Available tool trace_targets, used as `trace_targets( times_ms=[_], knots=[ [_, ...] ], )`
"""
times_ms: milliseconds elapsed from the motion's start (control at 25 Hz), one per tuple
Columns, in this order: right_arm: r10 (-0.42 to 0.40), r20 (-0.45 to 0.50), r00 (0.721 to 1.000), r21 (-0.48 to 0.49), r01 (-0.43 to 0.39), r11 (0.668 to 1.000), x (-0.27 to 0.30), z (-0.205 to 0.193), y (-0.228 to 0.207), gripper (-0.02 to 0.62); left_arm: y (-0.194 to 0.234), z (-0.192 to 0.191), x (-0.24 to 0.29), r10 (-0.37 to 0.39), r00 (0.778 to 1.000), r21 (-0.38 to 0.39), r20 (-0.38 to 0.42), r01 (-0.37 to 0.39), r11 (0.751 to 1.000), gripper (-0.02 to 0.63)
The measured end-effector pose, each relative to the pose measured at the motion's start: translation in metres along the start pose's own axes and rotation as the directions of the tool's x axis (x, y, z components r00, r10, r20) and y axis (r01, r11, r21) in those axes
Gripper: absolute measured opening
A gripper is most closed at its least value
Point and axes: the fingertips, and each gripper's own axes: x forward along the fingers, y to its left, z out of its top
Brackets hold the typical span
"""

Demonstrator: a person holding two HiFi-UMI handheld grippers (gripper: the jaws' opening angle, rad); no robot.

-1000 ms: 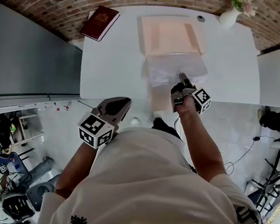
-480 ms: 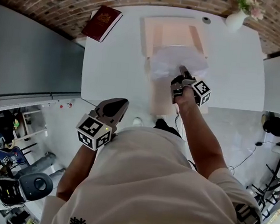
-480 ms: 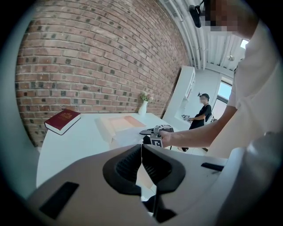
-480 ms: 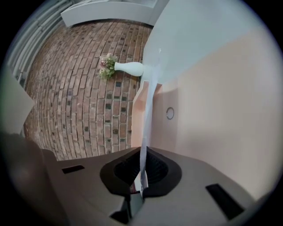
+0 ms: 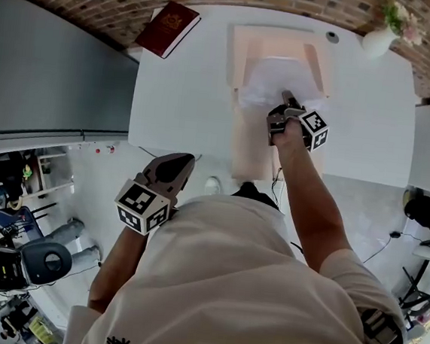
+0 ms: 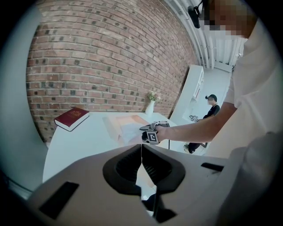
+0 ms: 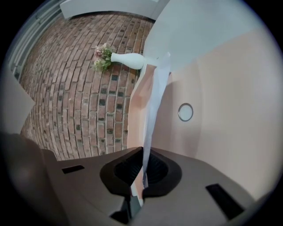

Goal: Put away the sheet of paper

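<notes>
**Sliding the sheet of paper (image 5: 265, 85) further into the pink folder (image 5: 246, 49)**

The right gripper (image 5: 286, 99) is pinched tight on the sheet's near edge. Over the last second it's shoved the paper up from the folder's lower edge to between the open flaps, so I'd say it's nearly filed. The left gripper (image 5: 176, 162) is closed on nothing, off the table (image 5: 185, 89).
</notes>
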Motion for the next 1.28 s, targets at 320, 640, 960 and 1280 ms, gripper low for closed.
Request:
trace_targets(
  times_ms=[320, 640, 960, 1280],
  knots=[
    [-0.007, -0.019, 1.0, 0.009, 0.007, 1.0, 0.032, 0.006, 0.007, 0.028, -0.001, -0.002, 0.001, 0.073, 0.997, -0.039, 0.003, -0.073, 0.997, 0.025],
    [0.001, -0.047, 0.999, 0.004, -0.001, 1.0, 0.059, 0.01, 0.015, 0.029, 0.002, -0.009, -0.002, 0.133, 0.991, -0.077, -0.001, -0.133, 0.988, 0.025],
    [-0.034, -0.186, 0.982, -0.143, 0.007, 0.99, 0.075, -0.003, 0.022, 0.155, 0.004, -0.011, -0.004, 0.165, 0.986, -0.102, 0.018, -0.162, 0.982, 0.025],
    [-0.197, -0.354, 0.914, -0.4, 0.043, 0.916, 0.083, -0.016, 0.021, 0.198, 0.005, -0.011, -0.006, 0.163, 0.986, -0.117, 0.035, -0.158, 0.98, 0.025]
  ],
)
